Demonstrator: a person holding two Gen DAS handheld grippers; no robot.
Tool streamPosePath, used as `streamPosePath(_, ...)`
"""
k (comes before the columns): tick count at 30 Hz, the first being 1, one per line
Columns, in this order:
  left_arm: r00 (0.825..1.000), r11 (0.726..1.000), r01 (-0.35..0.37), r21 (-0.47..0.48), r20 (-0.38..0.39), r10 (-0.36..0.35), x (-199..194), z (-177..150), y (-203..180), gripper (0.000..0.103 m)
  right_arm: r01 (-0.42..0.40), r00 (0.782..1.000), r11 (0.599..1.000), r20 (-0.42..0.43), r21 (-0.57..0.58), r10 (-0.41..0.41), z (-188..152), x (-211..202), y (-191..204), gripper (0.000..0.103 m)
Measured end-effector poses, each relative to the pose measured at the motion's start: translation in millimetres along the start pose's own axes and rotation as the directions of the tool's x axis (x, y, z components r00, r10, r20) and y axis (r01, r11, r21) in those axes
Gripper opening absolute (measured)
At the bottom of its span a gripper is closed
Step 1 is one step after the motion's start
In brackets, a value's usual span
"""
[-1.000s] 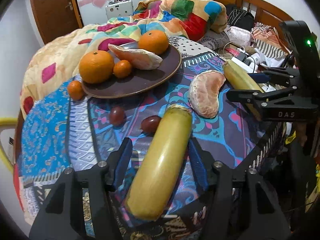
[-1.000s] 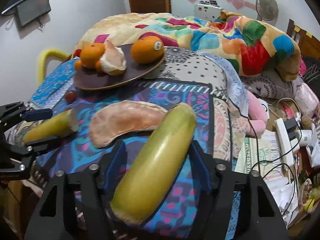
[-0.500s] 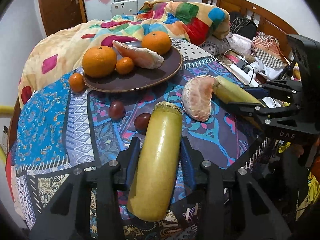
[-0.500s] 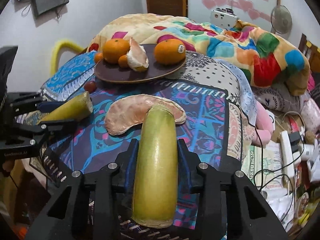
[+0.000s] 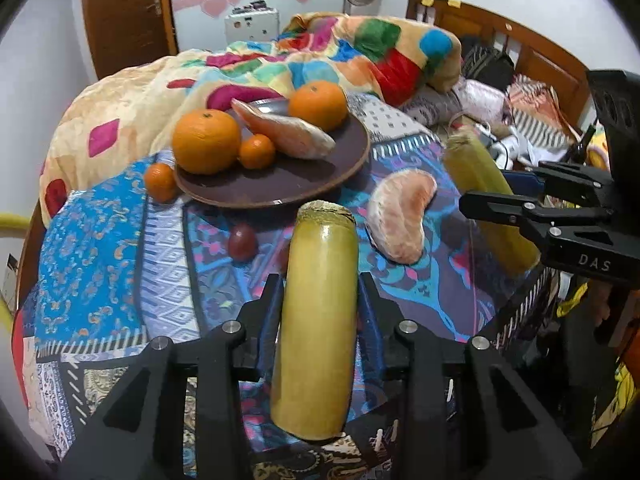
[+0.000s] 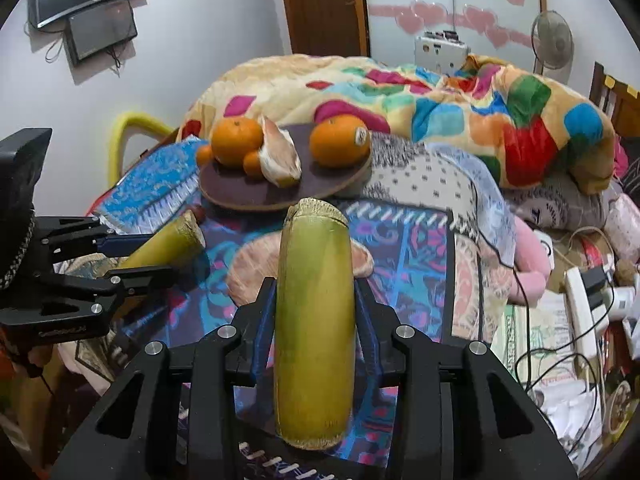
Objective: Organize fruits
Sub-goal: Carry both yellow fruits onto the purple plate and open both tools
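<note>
My left gripper (image 5: 319, 280) has its pads against a yellow-green cane piece (image 5: 316, 320), and its jaws are closing on it. The right gripper (image 6: 314, 284) is shut on a second cane piece (image 6: 314, 340). Each gripper also shows in the other's view: the right gripper (image 5: 484, 188) at the right, the left gripper (image 6: 156, 254) at the left. Ahead lies a dark brown plate (image 5: 280, 196) bearing two oranges (image 5: 206, 140), a small tangerine (image 5: 257, 151) and a pomelo segment (image 5: 288, 132). Another pomelo segment (image 5: 402, 216) lies on the patterned cloth between the grippers.
A small tangerine (image 5: 160, 182) sits off the plate's left rim. A dark red fruit (image 5: 242, 240) lies on the cloth before the plate. A bright quilt (image 6: 440, 100) is heaped behind. Cables and a power strip (image 6: 580, 308) clutter the right side.
Both pairs of jaws have narrowed onto their cane pieces, which stood slanted between wide jaws and now stand straight. Both pieces are off the cloth, the right one slightly higher.
</note>
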State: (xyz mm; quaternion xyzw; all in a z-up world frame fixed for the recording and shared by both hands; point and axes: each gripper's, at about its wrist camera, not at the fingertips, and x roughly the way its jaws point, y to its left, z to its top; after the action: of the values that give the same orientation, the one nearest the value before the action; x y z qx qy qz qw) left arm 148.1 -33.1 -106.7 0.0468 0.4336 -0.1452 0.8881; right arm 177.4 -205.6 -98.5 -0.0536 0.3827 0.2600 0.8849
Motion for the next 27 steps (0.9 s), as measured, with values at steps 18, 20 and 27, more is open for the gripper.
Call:
streamPosePath(18, 0.982, 0.993, -0.004, -0.117, 0.188, 0.026, -60, 32, 41, 0.036, 0.004, 0.993, 0.999, 0.116, -0.040, 0.000, 47, -16, 9, 0.034)
streamPosePath(20, 0.979, 0.991, -0.002, -0.132, 0.200, 0.029, -61, 38, 46, 0.036, 0.011, 0.992, 0.999, 0.129, -0.053, -0.004, 54, -16, 10, 0.034)
streamPosePath(27, 0.977, 0.990, -0.013, -0.137, 0.209, 0.042, -50, 57, 53, 0.036, 0.022, 0.990, 0.996, 0.140, -0.090, -0.009, 77, -4, 12, 0.034)
